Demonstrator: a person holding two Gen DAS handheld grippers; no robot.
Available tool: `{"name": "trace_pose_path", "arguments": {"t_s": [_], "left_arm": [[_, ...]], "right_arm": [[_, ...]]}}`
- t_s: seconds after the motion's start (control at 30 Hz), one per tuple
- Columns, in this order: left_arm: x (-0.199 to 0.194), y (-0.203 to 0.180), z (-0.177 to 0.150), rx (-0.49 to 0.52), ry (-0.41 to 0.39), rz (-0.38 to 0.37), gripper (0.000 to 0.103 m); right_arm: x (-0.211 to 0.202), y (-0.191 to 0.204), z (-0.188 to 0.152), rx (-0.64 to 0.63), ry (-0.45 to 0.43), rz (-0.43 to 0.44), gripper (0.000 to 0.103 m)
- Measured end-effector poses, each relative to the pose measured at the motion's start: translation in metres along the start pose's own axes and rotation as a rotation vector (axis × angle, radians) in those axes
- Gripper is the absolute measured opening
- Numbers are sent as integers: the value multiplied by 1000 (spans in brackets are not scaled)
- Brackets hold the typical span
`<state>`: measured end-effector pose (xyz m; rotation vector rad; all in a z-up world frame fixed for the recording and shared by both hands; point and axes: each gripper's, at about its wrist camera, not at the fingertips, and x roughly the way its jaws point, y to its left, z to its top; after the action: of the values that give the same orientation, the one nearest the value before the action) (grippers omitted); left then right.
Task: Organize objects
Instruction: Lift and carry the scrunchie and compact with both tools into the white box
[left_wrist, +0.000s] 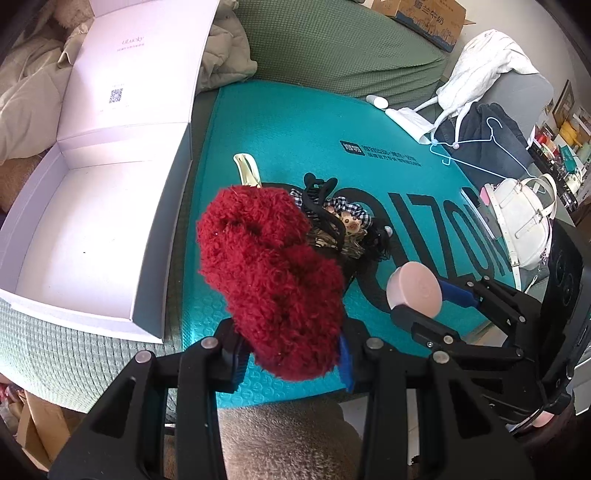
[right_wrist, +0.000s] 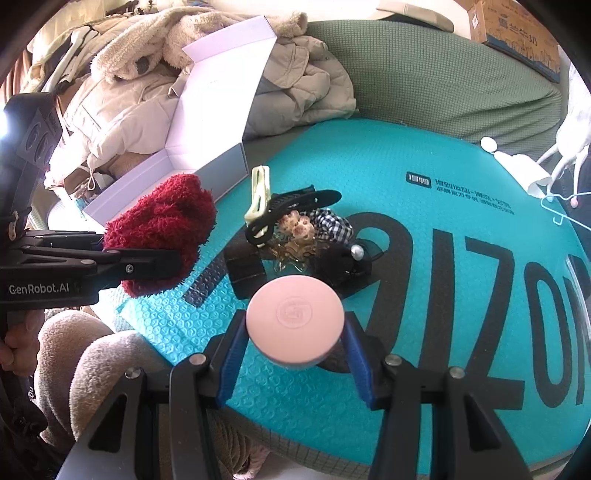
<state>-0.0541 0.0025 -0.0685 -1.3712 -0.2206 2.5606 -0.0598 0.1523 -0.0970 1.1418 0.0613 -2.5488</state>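
The left gripper (left_wrist: 291, 354) jaws pinch the red scrunchie (left_wrist: 269, 280) by its lower end, clear of the teal mat (left_wrist: 280, 122); its long axis runs up and away from the jaws. The soft pile could slip free before the white box (left_wrist: 85, 236) at the mat's left edge. The right gripper (right_wrist: 295, 354) jaws clamp the pink disc (right_wrist: 294, 321), flat face up, above the mat's near edge.

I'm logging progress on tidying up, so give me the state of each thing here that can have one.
white box: lid open, inside bare
red fluffy scrunchie: lifted, clamped in left gripper
pink round case: closed, gripped by right gripper
black claw clip: lying on teal mat
cream hair clip: lying on the mat
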Motion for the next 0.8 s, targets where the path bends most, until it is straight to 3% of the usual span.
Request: {"name": "trace_pose_path", "arguments": {"t_s": [0.4, 0.8], "left_arm": [[-55, -4, -17, 25, -46, 29, 36], [-98, 23, -33, 9, -61, 101, 36]], "right_arm": [[-34, 27, 0, -43, -47, 15, 51], [-43, 68, 7, -134, -56, 70, 51]]}}
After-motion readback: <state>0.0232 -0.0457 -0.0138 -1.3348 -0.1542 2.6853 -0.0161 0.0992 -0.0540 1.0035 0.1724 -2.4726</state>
